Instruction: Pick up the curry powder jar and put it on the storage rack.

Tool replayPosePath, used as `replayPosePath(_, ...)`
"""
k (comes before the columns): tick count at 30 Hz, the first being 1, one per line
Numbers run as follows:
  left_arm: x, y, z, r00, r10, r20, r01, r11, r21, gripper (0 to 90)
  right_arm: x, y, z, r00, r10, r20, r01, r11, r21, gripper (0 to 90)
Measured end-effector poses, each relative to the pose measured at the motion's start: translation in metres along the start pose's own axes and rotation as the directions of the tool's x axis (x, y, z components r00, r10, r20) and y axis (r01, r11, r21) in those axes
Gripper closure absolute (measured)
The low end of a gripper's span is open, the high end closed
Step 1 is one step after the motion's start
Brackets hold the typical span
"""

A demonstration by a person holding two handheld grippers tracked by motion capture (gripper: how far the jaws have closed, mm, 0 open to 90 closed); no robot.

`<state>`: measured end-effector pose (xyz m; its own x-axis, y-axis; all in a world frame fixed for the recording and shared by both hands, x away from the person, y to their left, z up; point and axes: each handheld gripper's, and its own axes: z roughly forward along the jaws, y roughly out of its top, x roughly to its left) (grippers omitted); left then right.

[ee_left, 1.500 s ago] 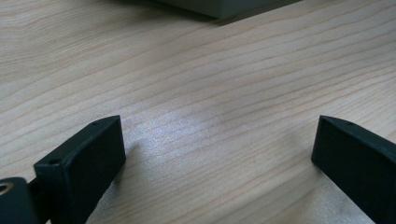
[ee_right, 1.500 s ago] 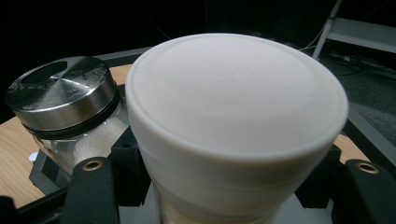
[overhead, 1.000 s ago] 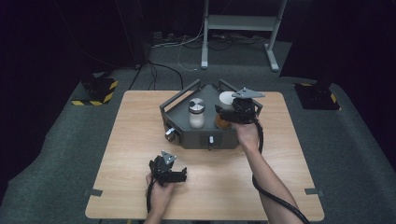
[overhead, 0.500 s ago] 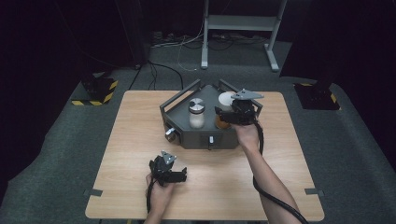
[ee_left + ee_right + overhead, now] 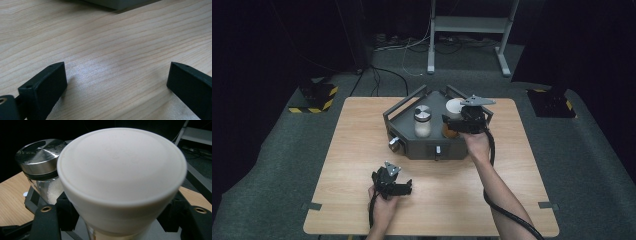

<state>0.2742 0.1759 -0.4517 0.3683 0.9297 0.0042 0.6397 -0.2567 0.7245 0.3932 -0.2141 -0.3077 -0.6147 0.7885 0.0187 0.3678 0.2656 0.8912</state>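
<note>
1. We see a light wooden surface (image 5: 362, 150) standing on grey carpeted floor (image 5: 267, 170).
2. We note black blocks with yellow-black hazard stripes (image 5: 317, 97) at the left and a similar block (image 5: 552, 102) at the right.
3. Behind, a white metal frame (image 5: 467, 30) and loose cables (image 5: 402, 55) lie before darkness.

White-lidded jar (image 5: 120, 182) with orange contents, upright in the grey tray (image 5: 412, 112), right of a steel-capped glass shaker (image 5: 422, 121), just beside it
</note>
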Motion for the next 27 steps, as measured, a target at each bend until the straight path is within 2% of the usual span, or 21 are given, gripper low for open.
replayPosePath(5,0.0,0.0,0.0,1.0,0.0,0.0,0.0,1.0,0.0,2.8,-0.004,-0.001,-0.001,0.9994,0.034,-0.004,-0.034,0.999,-0.009,22.1)
replayPosePath(9,0.0,0.0,0.0,1.0,0.0,0.0,0.0,1.0,0.0,2.8,-0.012,-0.005,-0.004,0.9976,0.063,-0.029,-0.063,0.998,-0.021,17.3)
replayPosePath(15,0.0,0.0,0.0,1.0,0.004,-0.001,-0.004,1.0,0.003,2.8,-0.018,-0.012,-0.012,0.997,0.062,-0.046,-0.064,0.998,-0.026,16.1)
replayPosePath(19,0.0,0.0,0.0,1.0,0.004,-0.001,-0.004,1.0,0.003,2.8,-0.02,-0.014,-0.018,0.9981,0.041,-0.046,-0.042,0.999,-0.019,16.2)
replayPosePath(27,0.0,0.0,0.0,1.0,0.004,-0.001,-0.004,1.0,0.003,2.8,-0.026,-0.025,-0.033,0.9976,0.057,-0.04,-0.058,0.998,-0.026,16.2)
